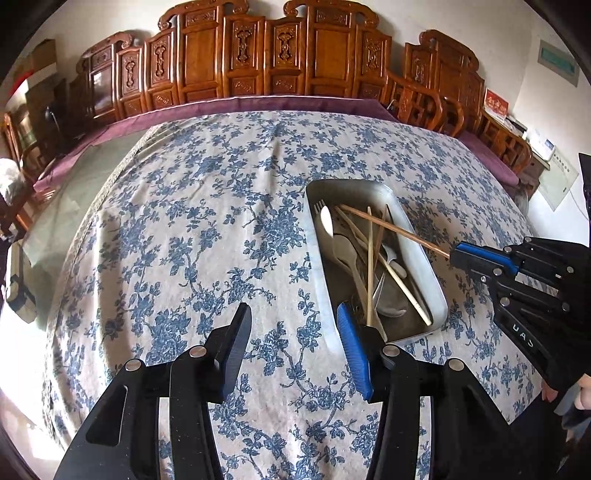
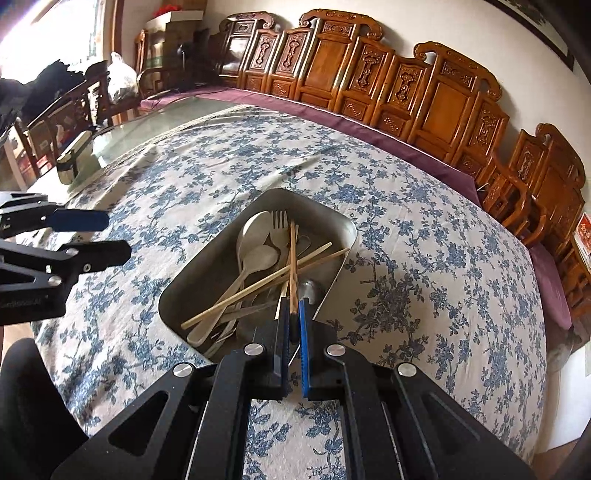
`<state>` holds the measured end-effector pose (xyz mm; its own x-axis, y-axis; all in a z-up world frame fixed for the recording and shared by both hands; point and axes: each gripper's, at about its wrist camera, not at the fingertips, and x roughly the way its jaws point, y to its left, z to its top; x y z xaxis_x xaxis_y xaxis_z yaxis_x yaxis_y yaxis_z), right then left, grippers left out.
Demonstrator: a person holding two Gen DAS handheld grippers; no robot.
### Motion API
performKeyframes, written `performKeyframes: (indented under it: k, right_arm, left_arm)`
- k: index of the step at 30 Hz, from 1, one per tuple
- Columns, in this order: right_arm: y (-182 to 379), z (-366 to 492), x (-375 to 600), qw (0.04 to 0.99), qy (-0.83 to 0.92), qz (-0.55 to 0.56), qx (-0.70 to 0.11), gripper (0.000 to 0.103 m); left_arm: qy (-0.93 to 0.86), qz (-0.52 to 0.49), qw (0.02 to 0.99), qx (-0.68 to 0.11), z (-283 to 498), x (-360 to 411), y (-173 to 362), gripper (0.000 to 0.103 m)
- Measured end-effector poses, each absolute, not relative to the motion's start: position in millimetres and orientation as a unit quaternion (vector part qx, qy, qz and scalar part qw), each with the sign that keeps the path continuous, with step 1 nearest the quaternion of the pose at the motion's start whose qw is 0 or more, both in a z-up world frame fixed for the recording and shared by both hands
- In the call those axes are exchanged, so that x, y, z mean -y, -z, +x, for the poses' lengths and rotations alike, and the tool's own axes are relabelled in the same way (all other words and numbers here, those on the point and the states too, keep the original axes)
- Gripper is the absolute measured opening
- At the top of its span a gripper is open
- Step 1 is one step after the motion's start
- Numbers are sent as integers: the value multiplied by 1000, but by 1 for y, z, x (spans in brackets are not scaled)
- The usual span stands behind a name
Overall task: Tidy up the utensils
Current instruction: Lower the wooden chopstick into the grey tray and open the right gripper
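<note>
Carved wooden chairs [image 1: 266, 55] line a white wall [image 1: 461, 22] behind the floral-clothed table [image 1: 221, 206].

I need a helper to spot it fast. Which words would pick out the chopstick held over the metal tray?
On the blue-flowered tablecloth sits a metal tray piled with pale spoons, a fork and chopsticks. The right tool is shut on one chopstick at the tray's near end. It is the darker brown one, pointing straight away from the tool across the paler chopsticks lying crosswise.

Both wrist views look steeply down, close, sharing the metal tray [image 1: 424, 258].
</note>
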<state>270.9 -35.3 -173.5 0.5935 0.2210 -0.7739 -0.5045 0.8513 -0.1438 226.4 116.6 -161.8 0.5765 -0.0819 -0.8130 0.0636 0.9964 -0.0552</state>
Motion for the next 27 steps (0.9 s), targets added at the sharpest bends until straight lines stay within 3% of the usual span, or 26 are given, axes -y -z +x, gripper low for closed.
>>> performKeyframes:
  k: [27]
  right_arm:
    - [216,279,26,840,-282,-78,-456,7]
  left_arm:
    - [43,-11,886,-461,225,-120,165,46]
